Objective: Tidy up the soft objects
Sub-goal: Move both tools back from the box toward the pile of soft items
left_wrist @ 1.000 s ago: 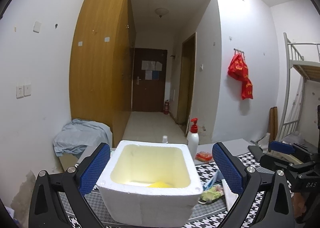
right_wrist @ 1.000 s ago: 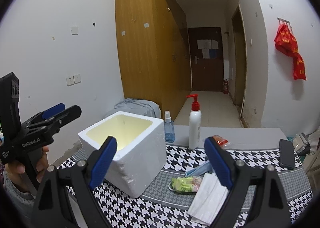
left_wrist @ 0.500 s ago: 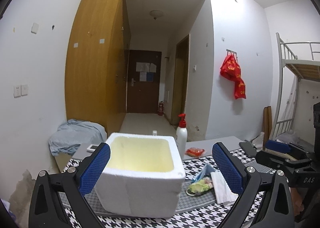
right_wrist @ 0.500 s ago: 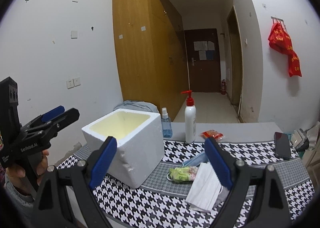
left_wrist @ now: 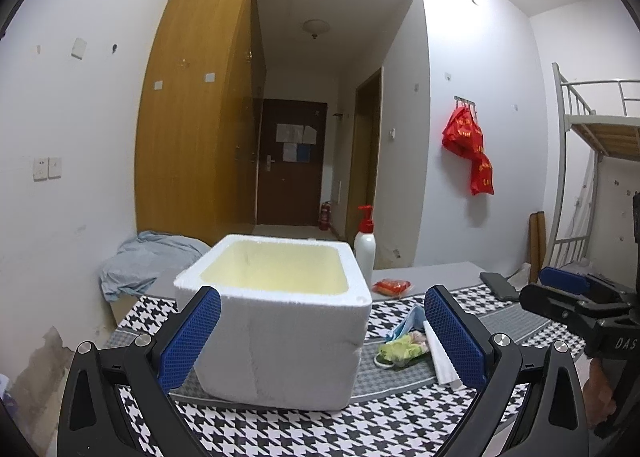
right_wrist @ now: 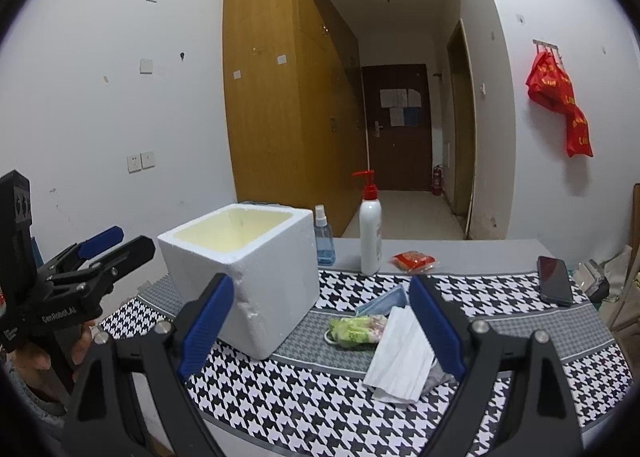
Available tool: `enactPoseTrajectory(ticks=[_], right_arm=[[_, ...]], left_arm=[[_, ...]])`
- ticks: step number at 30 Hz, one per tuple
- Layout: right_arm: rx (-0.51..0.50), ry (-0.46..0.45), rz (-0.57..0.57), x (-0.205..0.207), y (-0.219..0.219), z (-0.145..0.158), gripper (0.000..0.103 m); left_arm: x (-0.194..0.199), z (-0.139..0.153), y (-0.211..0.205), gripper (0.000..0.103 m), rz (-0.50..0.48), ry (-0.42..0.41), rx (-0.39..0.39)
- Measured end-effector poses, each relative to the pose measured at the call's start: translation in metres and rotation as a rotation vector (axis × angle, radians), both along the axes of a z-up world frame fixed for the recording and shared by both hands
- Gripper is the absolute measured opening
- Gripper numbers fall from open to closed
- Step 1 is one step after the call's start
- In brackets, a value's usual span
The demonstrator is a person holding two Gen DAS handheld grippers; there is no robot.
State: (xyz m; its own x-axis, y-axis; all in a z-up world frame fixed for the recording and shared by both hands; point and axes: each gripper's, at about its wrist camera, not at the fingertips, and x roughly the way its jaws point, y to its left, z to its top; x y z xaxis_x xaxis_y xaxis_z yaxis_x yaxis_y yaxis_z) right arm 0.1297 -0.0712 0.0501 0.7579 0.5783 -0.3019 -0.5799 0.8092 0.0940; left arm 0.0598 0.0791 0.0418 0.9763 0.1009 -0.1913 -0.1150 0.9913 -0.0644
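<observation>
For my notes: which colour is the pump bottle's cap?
Red, on the white pump bottle; clearest in the right wrist view.

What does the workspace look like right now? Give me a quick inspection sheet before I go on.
Surface: table under a houndstooth cloth.
Job's things: open white foam box; beside it a white mask, a blue mask and a green soft item lie loose on the cloth.
Clutter: pump bottle, blue spray bottle, red packet, phone.
Grippers: left gripper open, empty; right gripper open, empty.
Cables: nothing seen.
Surroundings: wooden wardrobe, red bags on wall hooks, bunk bed.
</observation>
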Motion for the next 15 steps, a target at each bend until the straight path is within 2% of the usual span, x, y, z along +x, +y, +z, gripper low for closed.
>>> enactPoseTrajectory(ticks=[4,15], right_arm=[[-0.007,0.016,0.003,0.002,-0.003,-0.009,0.092],[-0.015,0.082,-0.05,0.009,-0.022,-0.034,0.092]], left_arm=[[0.004,-0.01,-0.004,0.102,-0.003,0.014,0.012],[0.025,-0.04,-0.03,0.102,-0.118,0.093,0.016]])
